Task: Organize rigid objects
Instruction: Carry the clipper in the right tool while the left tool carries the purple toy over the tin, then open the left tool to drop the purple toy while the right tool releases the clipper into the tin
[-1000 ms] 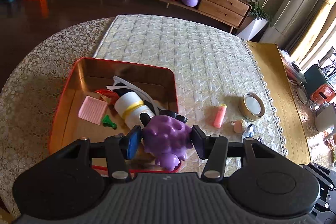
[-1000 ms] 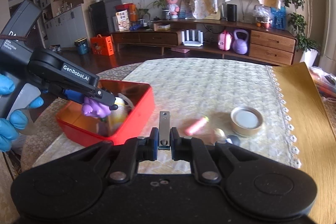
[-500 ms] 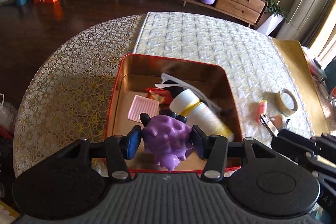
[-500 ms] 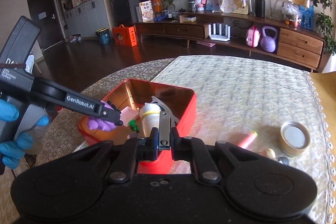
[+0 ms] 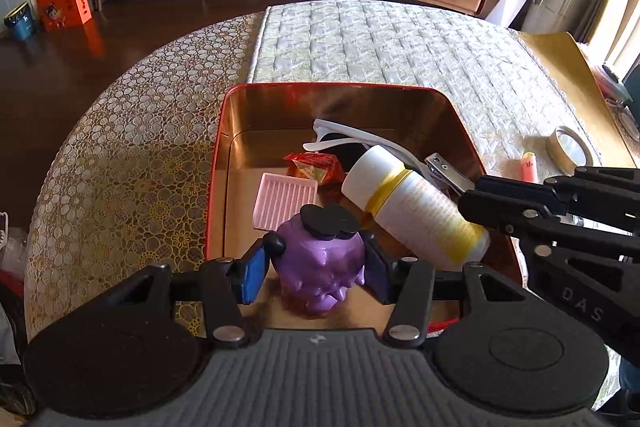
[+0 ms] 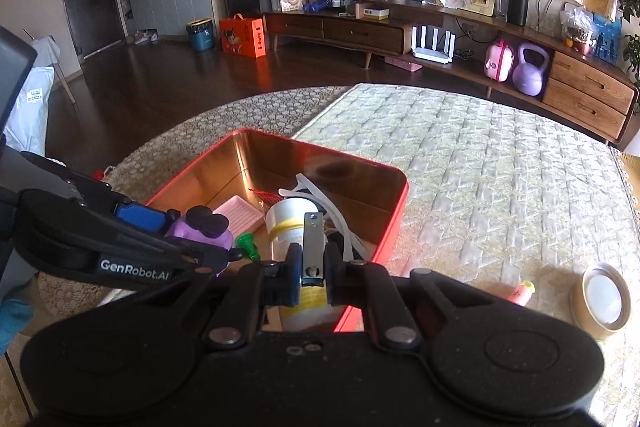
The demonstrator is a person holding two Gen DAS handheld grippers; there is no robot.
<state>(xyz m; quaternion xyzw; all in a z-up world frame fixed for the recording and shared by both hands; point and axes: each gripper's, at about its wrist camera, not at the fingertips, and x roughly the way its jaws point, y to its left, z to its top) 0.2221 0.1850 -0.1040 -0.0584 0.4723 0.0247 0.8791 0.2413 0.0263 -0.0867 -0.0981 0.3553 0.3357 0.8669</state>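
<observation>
Hovering over the red rectangular metal tin with a shiny copper-coloured inside [image 5: 219,163], both grippers carry loads. Left gripper [image 5: 316,267] is clamped on a purple spiky plastic figure with black ears [image 5: 322,259], blue pads pressing its two flanks, jaws held about half apart by its width. The toy hangs above the tin's near-left floor, just short of the pink ribbed soap-dish tray [image 5: 286,201]; whether its underside touches the floor I cannot tell.

Right gripper [image 6: 312,277] is closed tight on a slim silver metal nail clipper [image 6: 313,247], gripped at its lower end. The clipper's long axis runs straight out along the fingers, its free end pointing forward and down into the tin. In the left wrist view the clipper [image 5: 446,171] comes in from the right, over the tin's right wall.

Key relation: directly under and ahead of the clipper lies a white cylindrical plastic bottle with a yellow band [image 5: 412,209], on its side, slanting from mid-tin toward the near-right corner. A drop here would likely land on the bottle and slide off. Bare floor shows only toward the far-left of the tin.

Still out on the quilted cloth: a pink tube [image 6: 520,293] and a roll of tan tape [image 6: 602,301], both nearer the right hand.
</observation>
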